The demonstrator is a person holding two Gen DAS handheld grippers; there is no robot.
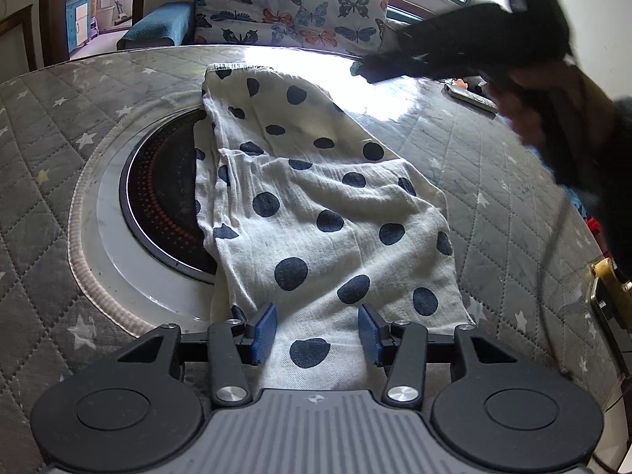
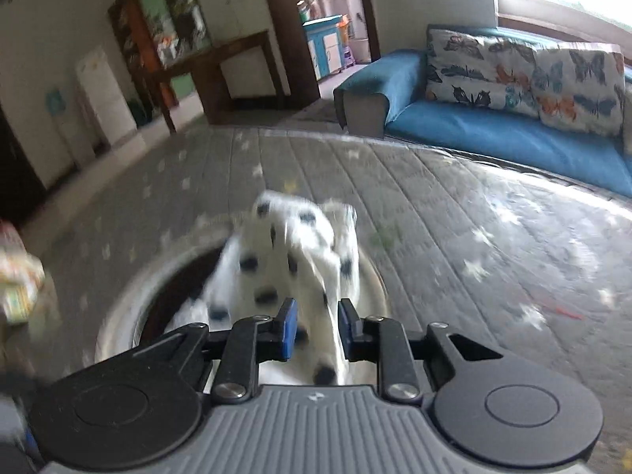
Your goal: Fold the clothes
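Observation:
A white garment with dark blue dots (image 1: 316,205) lies stretched lengthwise on the quilted grey table cover (image 1: 59,126), partly over a round black hotplate (image 1: 158,189). My left gripper (image 1: 316,335) is open, its blue pads on either side of the garment's near end, just above it. The right gripper (image 1: 454,59) shows in this view as a dark blurred shape above the table's far right, away from the cloth. In the blurred right wrist view, my right gripper (image 2: 315,330) is open with the dotted garment (image 2: 292,260) beyond and between its pads.
A sofa with a butterfly cushion (image 1: 292,15) stands behind the table. A flat device (image 1: 470,96) lies at the far right of the table and a phone-like object (image 1: 608,296) at its right edge. A colourful box (image 2: 15,276) sits at the left.

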